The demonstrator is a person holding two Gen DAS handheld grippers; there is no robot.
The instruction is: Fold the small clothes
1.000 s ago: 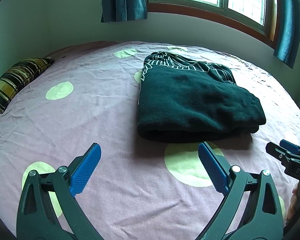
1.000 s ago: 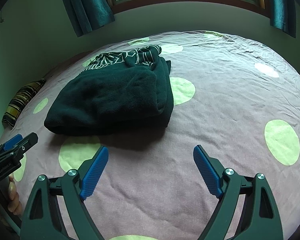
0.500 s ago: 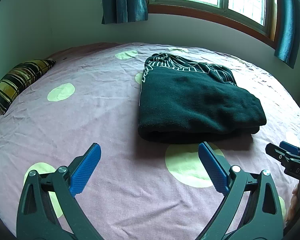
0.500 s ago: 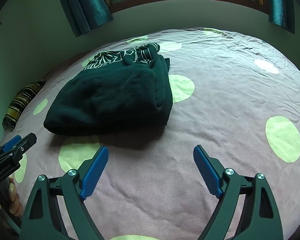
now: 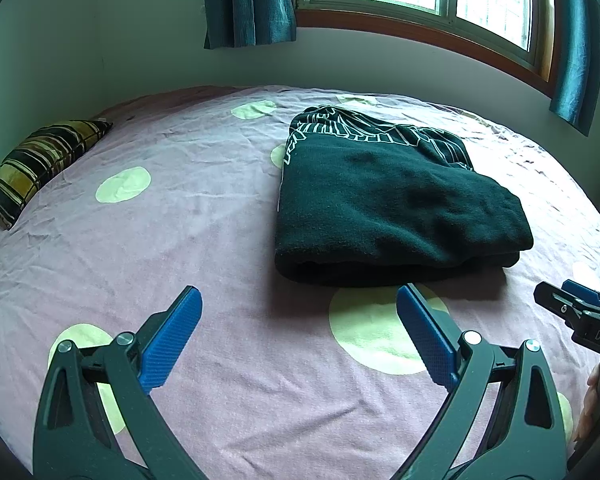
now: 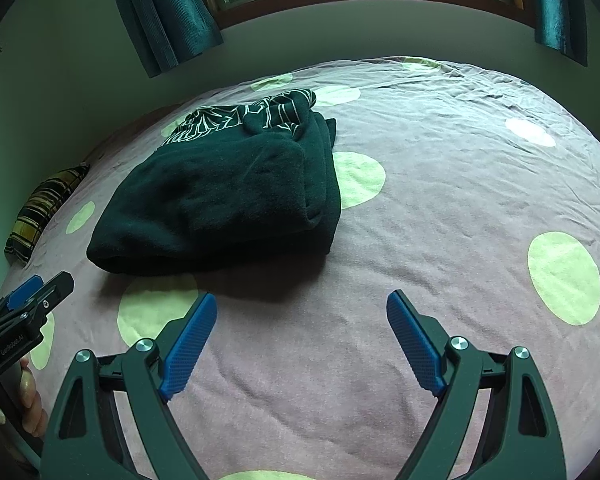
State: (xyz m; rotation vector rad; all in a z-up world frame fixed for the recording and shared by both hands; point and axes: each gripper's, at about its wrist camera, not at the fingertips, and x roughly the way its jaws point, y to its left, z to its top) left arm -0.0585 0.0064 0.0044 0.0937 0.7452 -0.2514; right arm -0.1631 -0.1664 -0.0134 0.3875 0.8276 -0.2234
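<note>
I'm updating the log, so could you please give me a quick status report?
Left gripper open, empty; right gripper open, empty. Dark garment folded on the bed, untouched. Nothing between grippers and garment.

- the left wrist view looks forward and down from low over the bed (image 5: 220,240), out between the left gripper (image 5: 298,312)'s spread fingers, facing the window wall.
- the right wrist view does the same past the right gripper (image 6: 302,318).
- both share the folded garment (image 5: 396,204) (image 6: 228,196) close ahead, right of left, left of right.
- each catches the other gripper at its edge.
</note>
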